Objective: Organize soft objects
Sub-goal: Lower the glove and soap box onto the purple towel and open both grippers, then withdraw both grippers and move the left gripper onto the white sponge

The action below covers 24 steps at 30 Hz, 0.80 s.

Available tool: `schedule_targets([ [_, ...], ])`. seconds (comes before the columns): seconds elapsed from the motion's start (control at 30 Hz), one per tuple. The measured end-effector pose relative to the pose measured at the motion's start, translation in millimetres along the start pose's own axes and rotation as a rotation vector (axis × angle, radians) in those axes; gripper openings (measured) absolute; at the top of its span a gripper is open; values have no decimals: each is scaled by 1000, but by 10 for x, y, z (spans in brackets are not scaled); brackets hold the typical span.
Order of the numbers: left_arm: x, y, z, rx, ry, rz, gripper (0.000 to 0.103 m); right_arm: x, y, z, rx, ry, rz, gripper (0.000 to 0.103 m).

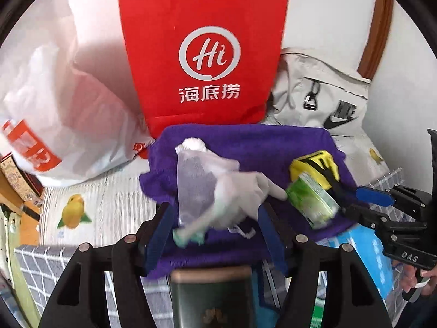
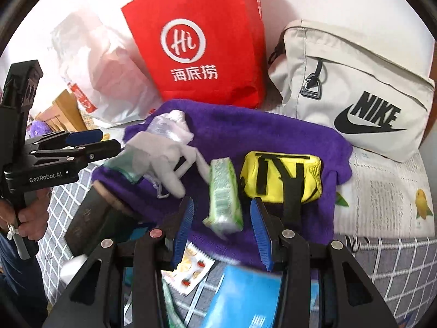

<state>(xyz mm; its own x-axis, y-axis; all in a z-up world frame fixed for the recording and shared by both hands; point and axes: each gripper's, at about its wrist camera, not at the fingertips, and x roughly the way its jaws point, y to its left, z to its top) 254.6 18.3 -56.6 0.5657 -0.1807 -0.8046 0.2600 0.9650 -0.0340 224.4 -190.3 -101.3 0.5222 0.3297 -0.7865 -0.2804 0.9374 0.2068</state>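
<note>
A purple towel (image 1: 245, 142) (image 2: 259, 134) lies spread on the bed. On it lie a white mesh pouch (image 1: 196, 188) (image 2: 166, 128), a white glove (image 1: 245, 196) (image 2: 161, 161), a green tissue pack (image 1: 311, 202) (image 2: 224, 196) and a small yellow pouch (image 1: 314, 166) (image 2: 281, 175). My left gripper (image 1: 215, 235) is open just in front of the mesh pouch and glove; it also shows in the right wrist view (image 2: 92, 142). My right gripper (image 2: 221, 232) is open with the tissue pack between its fingers; it also shows in the left wrist view (image 1: 355, 199).
A red paper bag (image 1: 202, 54) (image 2: 202, 43) stands behind the towel, a white plastic bag (image 1: 54, 104) to its left, a beige Nike bag (image 1: 322, 93) (image 2: 355, 90) to its right. A dark tin (image 1: 213, 298) (image 2: 90, 218), a blue packet (image 2: 245, 295) and a snack sachet (image 2: 188, 273) lie in front.
</note>
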Motion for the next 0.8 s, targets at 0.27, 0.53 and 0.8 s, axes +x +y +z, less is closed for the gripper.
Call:
schedule_targets([
  [0.27,-473,-118,-551,-6,0,-71,62,-454,124,-429,33,-22,15,44],
  [0.53,-649,-224,-992,-3,18,-98,62,-746,226,-828,43,-28,13,44],
  [0.8,-567,-344,-1200,23,35,-105,62,-892,210,-1127,73,-18,10,44],
])
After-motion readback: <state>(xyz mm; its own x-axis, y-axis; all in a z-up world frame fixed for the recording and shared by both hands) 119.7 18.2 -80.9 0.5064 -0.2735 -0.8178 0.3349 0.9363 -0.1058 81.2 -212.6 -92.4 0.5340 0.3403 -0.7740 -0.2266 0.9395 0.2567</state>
